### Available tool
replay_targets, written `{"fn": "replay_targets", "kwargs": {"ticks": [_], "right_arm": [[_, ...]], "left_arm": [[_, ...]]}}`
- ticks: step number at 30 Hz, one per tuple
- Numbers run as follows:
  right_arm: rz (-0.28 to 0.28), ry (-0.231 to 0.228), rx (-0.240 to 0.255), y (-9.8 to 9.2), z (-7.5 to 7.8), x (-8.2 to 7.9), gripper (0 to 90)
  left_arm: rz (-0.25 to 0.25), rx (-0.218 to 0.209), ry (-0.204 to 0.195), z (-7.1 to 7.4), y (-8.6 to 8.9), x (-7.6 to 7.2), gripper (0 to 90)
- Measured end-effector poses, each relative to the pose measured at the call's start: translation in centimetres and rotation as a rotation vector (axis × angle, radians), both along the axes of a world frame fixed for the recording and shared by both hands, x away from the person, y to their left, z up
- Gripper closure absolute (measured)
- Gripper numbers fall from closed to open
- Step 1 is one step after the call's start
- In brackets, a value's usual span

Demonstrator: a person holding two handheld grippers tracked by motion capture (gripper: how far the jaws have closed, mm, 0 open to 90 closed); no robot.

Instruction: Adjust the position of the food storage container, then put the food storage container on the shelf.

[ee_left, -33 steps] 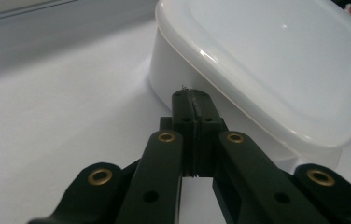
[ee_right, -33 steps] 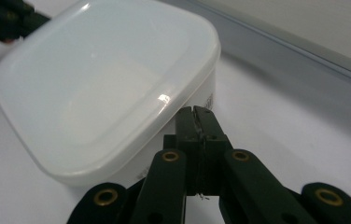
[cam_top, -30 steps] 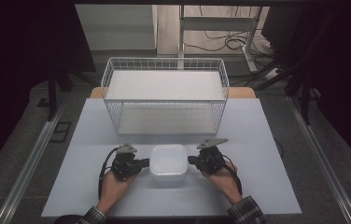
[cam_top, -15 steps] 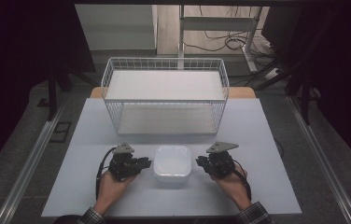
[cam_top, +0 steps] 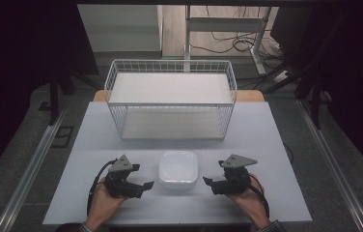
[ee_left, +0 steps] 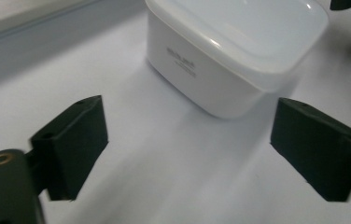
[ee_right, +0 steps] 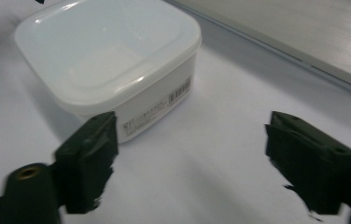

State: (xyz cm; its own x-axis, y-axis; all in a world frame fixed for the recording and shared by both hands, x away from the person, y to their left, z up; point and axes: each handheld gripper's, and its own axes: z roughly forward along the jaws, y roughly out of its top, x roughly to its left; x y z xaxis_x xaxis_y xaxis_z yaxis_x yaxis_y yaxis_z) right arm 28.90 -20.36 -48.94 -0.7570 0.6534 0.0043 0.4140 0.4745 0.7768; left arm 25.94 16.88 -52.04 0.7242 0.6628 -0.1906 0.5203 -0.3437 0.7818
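A white lidded container [cam_top: 177, 169] is seen resting on the pale tabletop [cam_top: 276, 193], toward the near edge and midway between the two grippers; every place below is given from this container. Its lid is closed, and a small printed label is carried on the side wall in both gripper views [ee_left: 239, 51] [ee_right: 113, 60]. Just to the container's left the left gripper [cam_top: 146, 185] is held in a hand [cam_top: 103, 205], its fingers [ee_left: 73, 144] set wide apart with nothing between them, the tips near the container but not touching it. Just to the container's right the right gripper [cam_top: 207, 182] is held in the other hand [cam_top: 248, 199], its fingers [ee_right: 89, 158] likewise spread apart and empty, short of the container's wall. A grey three-cornered plate is carried on top of each gripper, and a black cable is trailed from each toward the near edge. Beyond the container, farther up the tabletop, a white wire basket [cam_top: 170, 104] is stood with a flat white panel laid inside it. Behind the basket, past the far edge, a floor with loose cables [cam_top: 228, 46] is shown.
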Motion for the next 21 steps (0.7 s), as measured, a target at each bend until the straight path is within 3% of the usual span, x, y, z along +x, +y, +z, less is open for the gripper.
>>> {"fn": "replay_targets", "kwargs": {"ticks": [3,12,21], "right_arm": [[-0.002,0.014,-0.001,-0.3,-0.2,0.1,5.6],[-0.005,0.017,0.015,-0.4,-0.4,0.5,2.9],[0.007,0.042,0.068,0.1,0.1,0.7,2.3]], "left_arm": [[0.001,0.023,-0.009,-0.4,-0.1,0.0,6.9],[-0.004,-0.007,-0.025,-0.9,0.3,0.6,1.9],[-0.032,-0.019,0.0,0.1,-0.6,1.5,3.1]]}}
